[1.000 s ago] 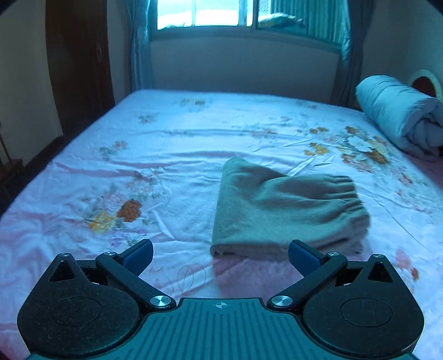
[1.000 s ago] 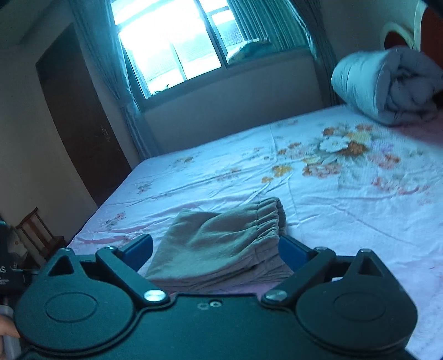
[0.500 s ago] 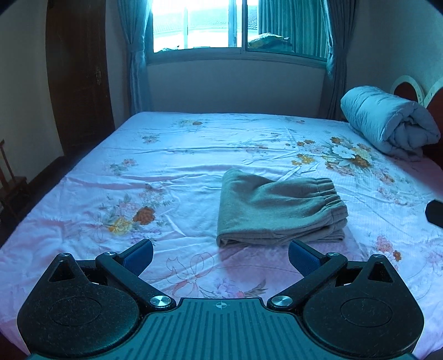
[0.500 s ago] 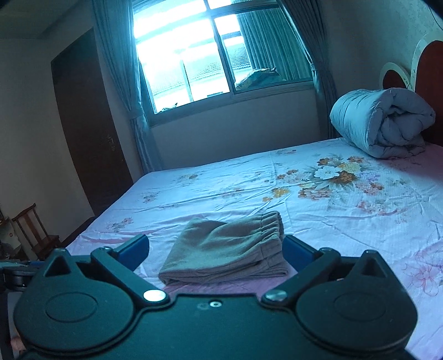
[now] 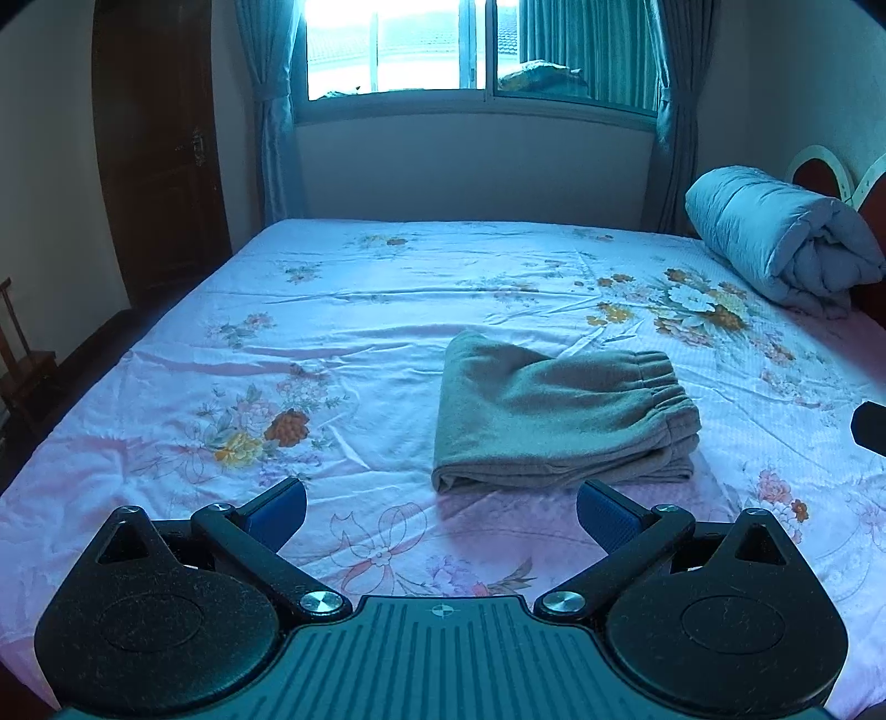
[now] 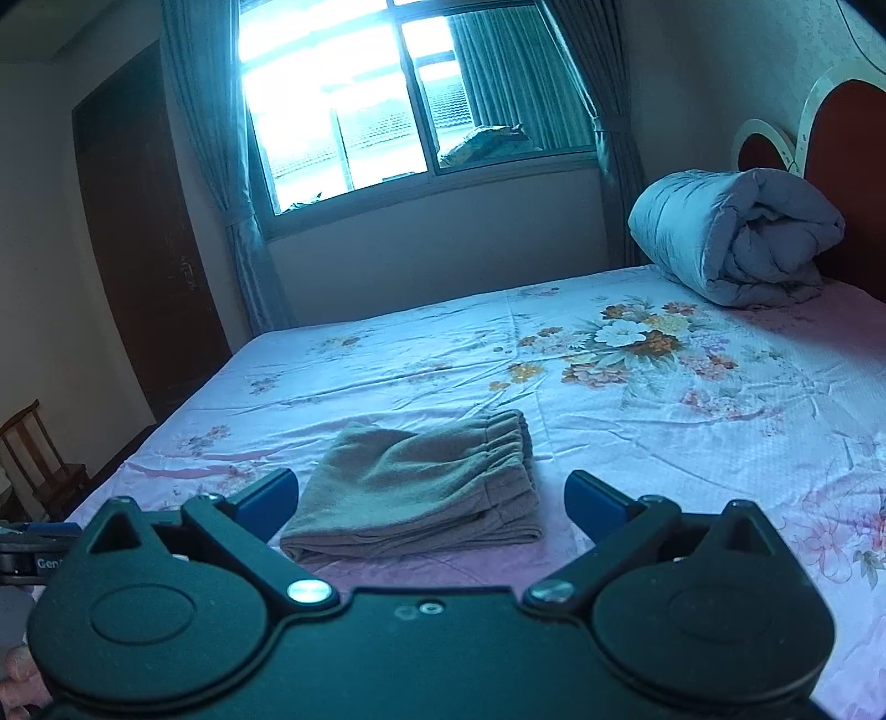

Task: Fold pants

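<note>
Grey-green pants lie folded into a compact rectangle on the flowered bed sheet, elastic waistband to the right. In the right wrist view the same pants rest just beyond the fingers. My left gripper is open, held back from the pants' near edge and above the sheet, with nothing between its blue pads. My right gripper is open too and holds nothing, hovering short of the pants. A dark piece of the right gripper shows at the right edge of the left wrist view.
A rolled grey-blue duvet lies at the head of the bed by the red headboard. A window with curtains is behind the bed, a dark wooden door at the left, and a wooden chair on the floor.
Both grippers have drawn back and risen from the folded pants, so more of the bed and room shows. The pants have not moved, and both grippers have stayed open.
</note>
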{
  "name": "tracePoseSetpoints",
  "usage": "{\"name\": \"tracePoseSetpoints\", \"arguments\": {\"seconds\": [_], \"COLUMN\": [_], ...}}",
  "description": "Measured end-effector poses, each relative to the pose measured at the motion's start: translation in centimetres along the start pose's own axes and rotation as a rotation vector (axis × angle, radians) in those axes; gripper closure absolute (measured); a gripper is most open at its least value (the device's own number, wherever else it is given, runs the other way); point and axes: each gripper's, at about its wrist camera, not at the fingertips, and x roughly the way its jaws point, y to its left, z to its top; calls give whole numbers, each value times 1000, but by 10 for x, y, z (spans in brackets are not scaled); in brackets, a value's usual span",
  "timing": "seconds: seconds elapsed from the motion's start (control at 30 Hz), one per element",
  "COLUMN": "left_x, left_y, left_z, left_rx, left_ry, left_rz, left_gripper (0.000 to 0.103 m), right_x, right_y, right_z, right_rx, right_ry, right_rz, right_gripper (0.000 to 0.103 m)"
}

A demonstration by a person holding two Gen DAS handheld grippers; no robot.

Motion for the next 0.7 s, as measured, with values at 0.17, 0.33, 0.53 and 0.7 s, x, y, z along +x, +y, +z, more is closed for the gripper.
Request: {"name": "tracePoseSetpoints", "arguments": {"seconds": [0.17, 0.33, 0.53, 0.7], "left_x": [0, 0, 1, 2], "left_y": [-3, -4, -4, -3], "left_z": [1, 0, 0, -1], "left_rx": [11, 11, 11, 2], "left_ry": [-4, -3, -3, -11], "left_rz": [1, -7, -9, -41], "left_gripper": [0, 0, 0, 0], "right_x": [2, 3, 4, 4], "right_y": [-5, -4, -5, -5], "right_z": [0, -1, -1, -2], "right_rx": [20, 21, 28, 31], "right_ry": [7, 13, 22, 25], "right_rz": [-13, -3, 8, 17], "right_gripper": [6, 6, 6, 6]}}
